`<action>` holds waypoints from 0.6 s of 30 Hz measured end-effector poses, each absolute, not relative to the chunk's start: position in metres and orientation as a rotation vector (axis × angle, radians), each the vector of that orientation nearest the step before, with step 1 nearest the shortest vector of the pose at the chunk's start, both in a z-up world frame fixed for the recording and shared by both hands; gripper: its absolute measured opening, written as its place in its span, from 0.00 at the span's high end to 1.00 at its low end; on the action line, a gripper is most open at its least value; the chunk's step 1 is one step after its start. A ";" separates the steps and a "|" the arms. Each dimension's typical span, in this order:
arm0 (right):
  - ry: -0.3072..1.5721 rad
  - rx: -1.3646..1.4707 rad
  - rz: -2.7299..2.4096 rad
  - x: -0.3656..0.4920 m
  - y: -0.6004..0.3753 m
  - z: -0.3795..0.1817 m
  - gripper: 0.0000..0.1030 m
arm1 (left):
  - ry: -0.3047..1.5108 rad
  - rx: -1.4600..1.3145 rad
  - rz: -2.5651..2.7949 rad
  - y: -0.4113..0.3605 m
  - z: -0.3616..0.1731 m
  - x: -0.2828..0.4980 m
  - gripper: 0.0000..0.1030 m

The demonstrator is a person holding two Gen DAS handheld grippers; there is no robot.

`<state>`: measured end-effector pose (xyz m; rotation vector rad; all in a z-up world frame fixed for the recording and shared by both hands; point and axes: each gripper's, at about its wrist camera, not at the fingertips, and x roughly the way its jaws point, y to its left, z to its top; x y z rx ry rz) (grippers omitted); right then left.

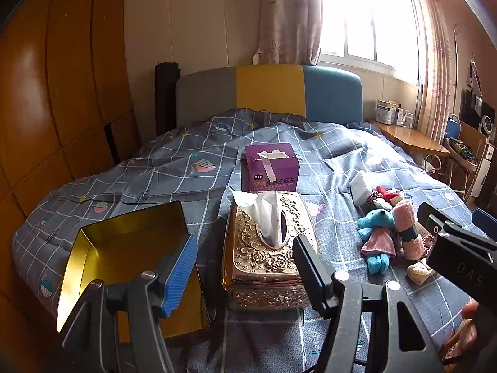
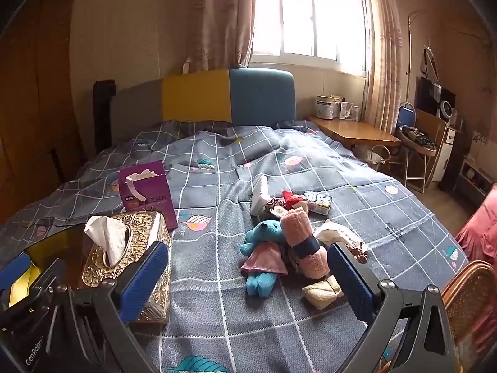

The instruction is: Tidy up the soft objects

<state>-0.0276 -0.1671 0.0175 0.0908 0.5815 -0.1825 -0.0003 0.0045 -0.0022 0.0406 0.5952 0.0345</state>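
Observation:
A heap of soft things lies on the bed: a blue plush toy in a pink dress [image 2: 264,248] [image 1: 376,236], a rolled pink towel with a dark band [image 2: 306,245] [image 1: 408,231], a cream folded cloth [image 2: 323,290] [image 1: 419,272], a red plush piece [image 2: 290,199] and a white tissue pack [image 2: 337,233]. My right gripper [image 2: 248,283] hovers open just before the heap, nothing between its blue pads. My left gripper [image 1: 242,273] is open over the gold tissue box [image 1: 267,248] [image 2: 124,248], holding nothing. An open gold tin [image 1: 130,267] sits at the left.
A purple carton [image 1: 269,168] [image 2: 146,192] stands behind the tissue box. A white block [image 2: 260,199] and a small printed pack [image 2: 316,202] lie beyond the heap. A wooden bedside table [image 2: 354,132] stands to the right, a wicker chair [image 2: 466,298] at the near right, a wardrobe [image 1: 46,108] at the left.

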 end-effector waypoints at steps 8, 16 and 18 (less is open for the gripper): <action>0.583 0.091 -0.182 -0.027 -0.168 0.016 0.00 | 0.601 0.041 0.034 0.006 -0.004 0.001 0.37; 0.588 0.092 -0.182 -0.027 -0.169 0.014 0.00 | 0.607 0.048 0.034 0.004 -0.006 0.001 0.37; 0.592 0.091 -0.182 -0.026 -0.169 0.012 0.00 | 0.609 0.053 0.034 0.003 -0.007 0.001 0.37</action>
